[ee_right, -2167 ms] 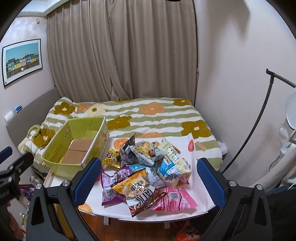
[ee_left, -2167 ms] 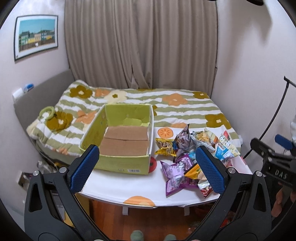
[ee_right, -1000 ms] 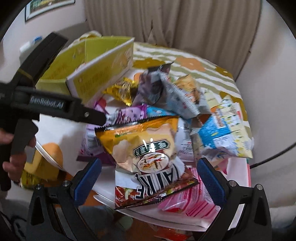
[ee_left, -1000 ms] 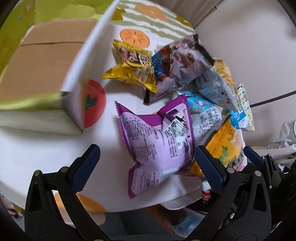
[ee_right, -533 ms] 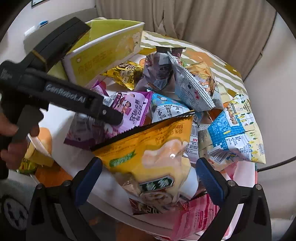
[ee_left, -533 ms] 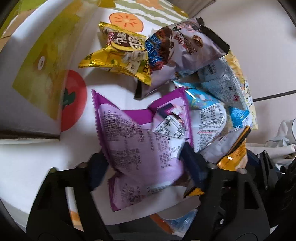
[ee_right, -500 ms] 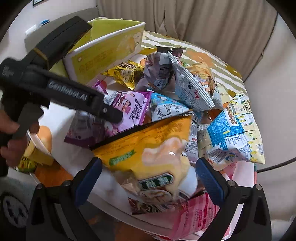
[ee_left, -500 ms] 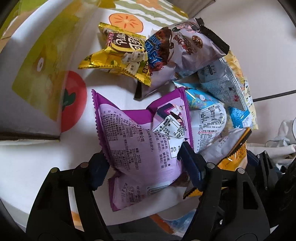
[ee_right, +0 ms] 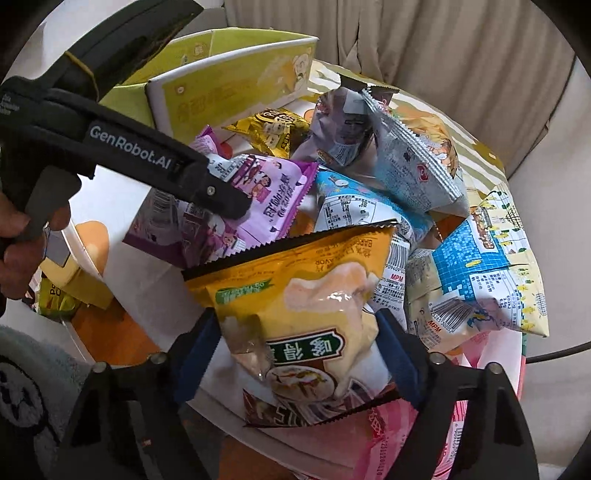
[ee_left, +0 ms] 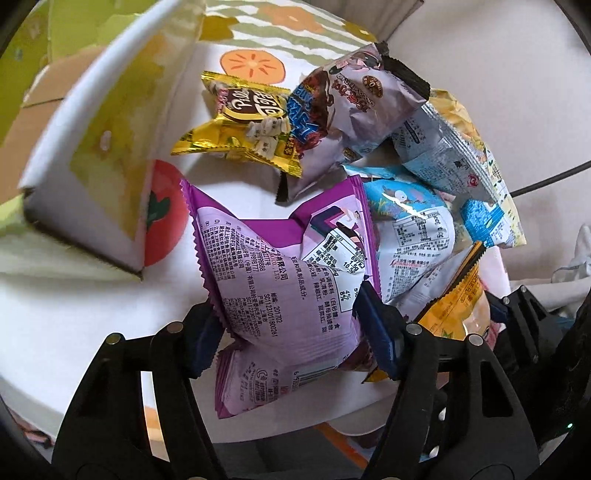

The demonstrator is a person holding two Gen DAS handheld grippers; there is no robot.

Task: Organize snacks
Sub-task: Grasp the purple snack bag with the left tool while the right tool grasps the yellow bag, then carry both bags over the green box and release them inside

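A pile of snack bags lies on a white table beside a green cardboard box. My left gripper is shut on a purple snack bag, its blue pads pressing both sides of the bag. The same bag shows in the right wrist view under the left gripper's arm. My right gripper is shut on a yellow chip bag at the near edge of the pile. The box also shows in the right wrist view, behind the pile at the left.
Other bags lie around: a gold one, a grey-purple one, a light blue one, a blue-and-cream one, a pink one. A striped flowered bedspread lies behind. The table's near edge is close below.
Both grippers have closed: the left one onto the purple bag, the right one onto the yellow chip bag. Both moved in from a far view of the table to the pile.
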